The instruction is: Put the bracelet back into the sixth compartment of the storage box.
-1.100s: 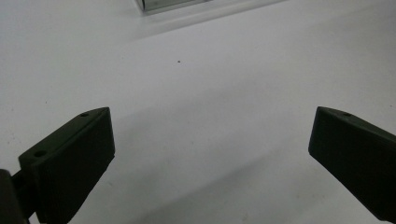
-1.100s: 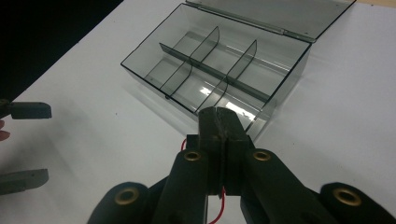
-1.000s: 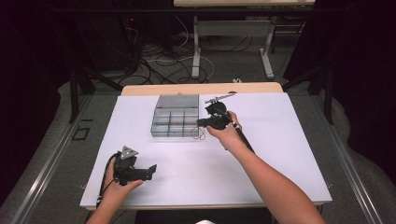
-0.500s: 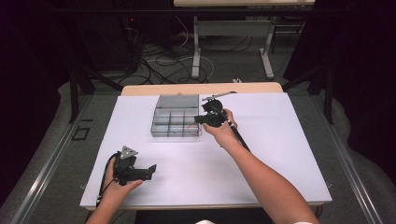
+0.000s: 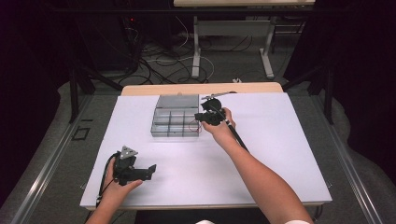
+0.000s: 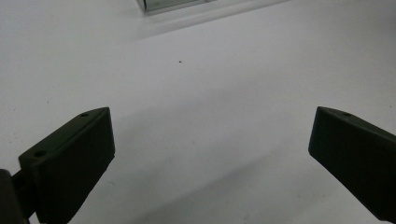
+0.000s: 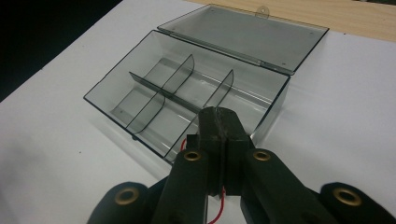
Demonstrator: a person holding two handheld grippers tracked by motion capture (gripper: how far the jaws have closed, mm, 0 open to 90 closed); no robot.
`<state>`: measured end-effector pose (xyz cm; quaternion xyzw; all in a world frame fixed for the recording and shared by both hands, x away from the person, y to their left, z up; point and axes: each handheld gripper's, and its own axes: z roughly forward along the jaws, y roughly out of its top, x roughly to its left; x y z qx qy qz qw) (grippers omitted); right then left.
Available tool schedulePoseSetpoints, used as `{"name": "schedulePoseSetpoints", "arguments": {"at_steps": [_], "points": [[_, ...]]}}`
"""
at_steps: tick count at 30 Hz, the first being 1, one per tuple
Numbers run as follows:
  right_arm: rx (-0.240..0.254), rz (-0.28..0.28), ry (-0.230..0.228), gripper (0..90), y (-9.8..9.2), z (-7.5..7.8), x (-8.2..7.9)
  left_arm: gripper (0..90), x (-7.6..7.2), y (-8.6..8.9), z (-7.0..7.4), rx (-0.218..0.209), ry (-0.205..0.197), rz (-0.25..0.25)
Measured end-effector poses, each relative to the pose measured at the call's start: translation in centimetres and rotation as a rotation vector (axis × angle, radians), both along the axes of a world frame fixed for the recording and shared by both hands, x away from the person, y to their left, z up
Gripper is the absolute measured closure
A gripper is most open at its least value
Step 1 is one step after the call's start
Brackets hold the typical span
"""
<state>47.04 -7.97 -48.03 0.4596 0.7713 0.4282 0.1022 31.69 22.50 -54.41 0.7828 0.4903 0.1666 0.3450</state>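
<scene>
We see the right gripper held over the near right corner of a clear grey compartment box, its two black jaws pressed together on a thin red wire that loops out beneath them; in the high view the same red wire shows at the box's right edge, just beside the right gripper. The compartment box sits toward the far middle of the white table, its lid thrown open and lying flat on the far side, and its inside split by curved dividers into several compartments. Whether the wire's end lies inside a compartment or outside the wall, we cannot tell. The left gripper rests low near the front left of the table, held in the person's left hand, well apart from the box. In the left gripper view its jaws stand wide apart over bare white tabletop, with nothing between them, and a corner of the box shows at the top edge.
</scene>
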Motion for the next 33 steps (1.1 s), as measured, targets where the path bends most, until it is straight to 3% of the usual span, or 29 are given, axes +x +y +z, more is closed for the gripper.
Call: {"name": "schedulePoseSetpoints", "arguments": {"at_steps": [9,15,19,33], "points": [[0.018,-0.018,-0.021,90.0,0.2,-0.8,0.8,0.6,0.0,0.0,0.0,0.000,0.000,-0.001],[0.003,-0.024,-0.035,90.0,0.4,-1.1,1.1,0.6,0.0,0.0,0.0,-0.003,0.002,0.000],[0.005,-0.016,-0.063,90.0,0.6,-1.4,1.5,0.6,0.0,0.0,0.0,-0.003,0.002,0.000],[-0.010,-0.013,-0.068,90.0,1.4,-2.0,1.9,0.6,0.0,0.0,0.0,-0.005,0.002,0.001]]}}
